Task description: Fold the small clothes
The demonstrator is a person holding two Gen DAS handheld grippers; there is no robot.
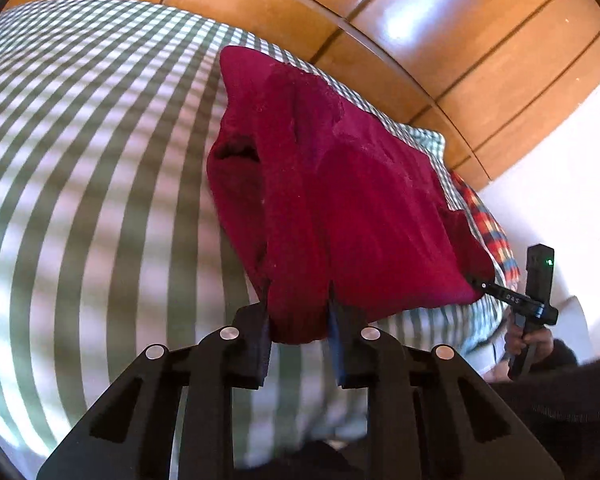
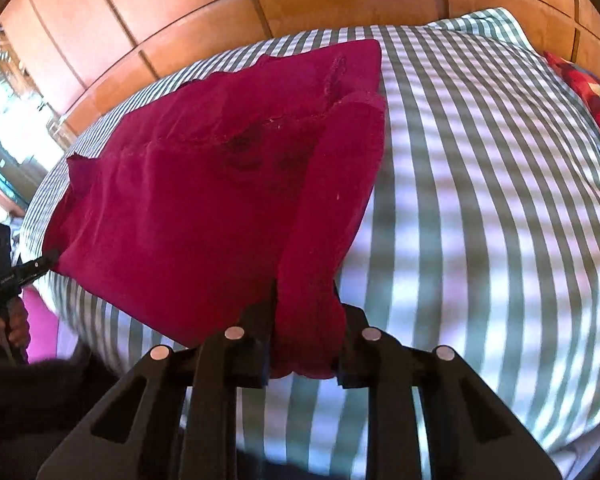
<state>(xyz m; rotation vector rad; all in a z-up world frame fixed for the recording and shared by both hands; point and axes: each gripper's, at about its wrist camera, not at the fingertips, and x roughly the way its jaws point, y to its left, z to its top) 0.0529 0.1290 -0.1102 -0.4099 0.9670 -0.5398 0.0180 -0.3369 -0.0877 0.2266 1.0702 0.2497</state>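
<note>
A bed covered in a green-and-white checked sheet [image 1: 100,168] filled most of both views, crossed by bands of light and shade. Behind it stood a wall of brown wooden panels [image 1: 440,40]. A red, blue and yellow checked cloth [image 1: 488,220] lay at the far edge of the bed in the left wrist view, partly hidden behind the garment, and a cloth of the same colours [image 2: 588,92] showed at the right edge of the right wrist view. A bright window area [image 2: 8,108] sat at the far left of the right wrist view, and something pink [image 2: 42,328] lay low beside the bed there. Nothing lay between the grippers and the garment.

The dark red garment [image 1: 340,184] was stretched over the sheet between the two tools, its near edge off the bed and its far part reaching toward the panels. It looked soft and slightly fuzzy, with a stitched seam and a dark fold opening near one side.

The left gripper [image 1: 300,328] pinched one near corner of the garment, with bunched cloth hanging between its fingers. The right gripper [image 2: 306,340] pinched the other near corner the same way. A hand [image 1: 528,340] in a dark sleeve held the right tool.
</note>
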